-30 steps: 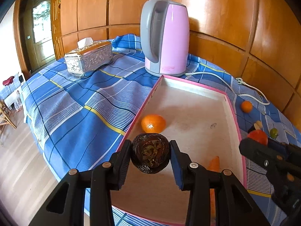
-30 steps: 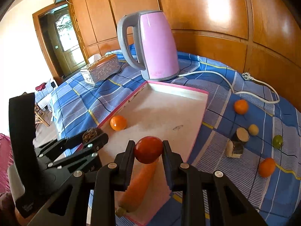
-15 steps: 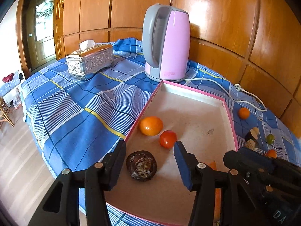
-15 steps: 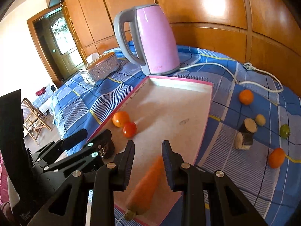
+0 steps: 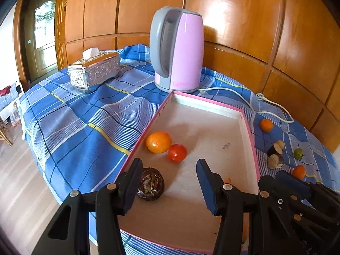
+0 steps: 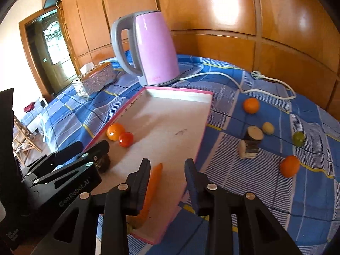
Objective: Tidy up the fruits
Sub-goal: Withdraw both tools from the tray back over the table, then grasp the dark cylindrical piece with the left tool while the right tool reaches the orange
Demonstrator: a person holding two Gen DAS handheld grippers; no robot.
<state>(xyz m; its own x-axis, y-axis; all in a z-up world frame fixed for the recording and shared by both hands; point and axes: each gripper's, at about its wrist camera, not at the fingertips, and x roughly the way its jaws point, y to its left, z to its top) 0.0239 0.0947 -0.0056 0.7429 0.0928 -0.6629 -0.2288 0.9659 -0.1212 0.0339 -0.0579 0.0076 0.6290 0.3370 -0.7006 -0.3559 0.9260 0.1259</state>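
A pink-rimmed tray (image 5: 212, 104) (image 6: 180, 92) lies on the blue checked cloth. In it sit an orange (image 5: 158, 142) (image 6: 114, 131), a red tomato (image 5: 177, 153) (image 6: 126, 139), a dark brown fruit (image 5: 150, 184) (image 6: 104, 163) and a carrot (image 6: 152, 188). My left gripper (image 5: 169, 180) is open and empty above the tray's near end, the dark fruit by its left finger. My right gripper (image 6: 167, 180) is open and empty over the tray's right edge, the carrot beside its left finger. Loose on the cloth: oranges (image 6: 251, 105) (image 6: 289, 166), a green fruit (image 6: 298, 138), a pale fruit (image 6: 267, 127).
A pink kettle (image 5: 177, 53) (image 6: 148, 48) stands behind the tray; its white cord (image 6: 265, 82) runs right. A silver tissue box (image 5: 94, 73) sits far left. Two cut dark pieces (image 6: 251, 142) lie right of the tray. The table edge drops to the floor at left.
Both grippers opened, letting go of the dark fruit and the tomato, which now lie in the tray. Both grippers have drawn back, and the right one has swung right.
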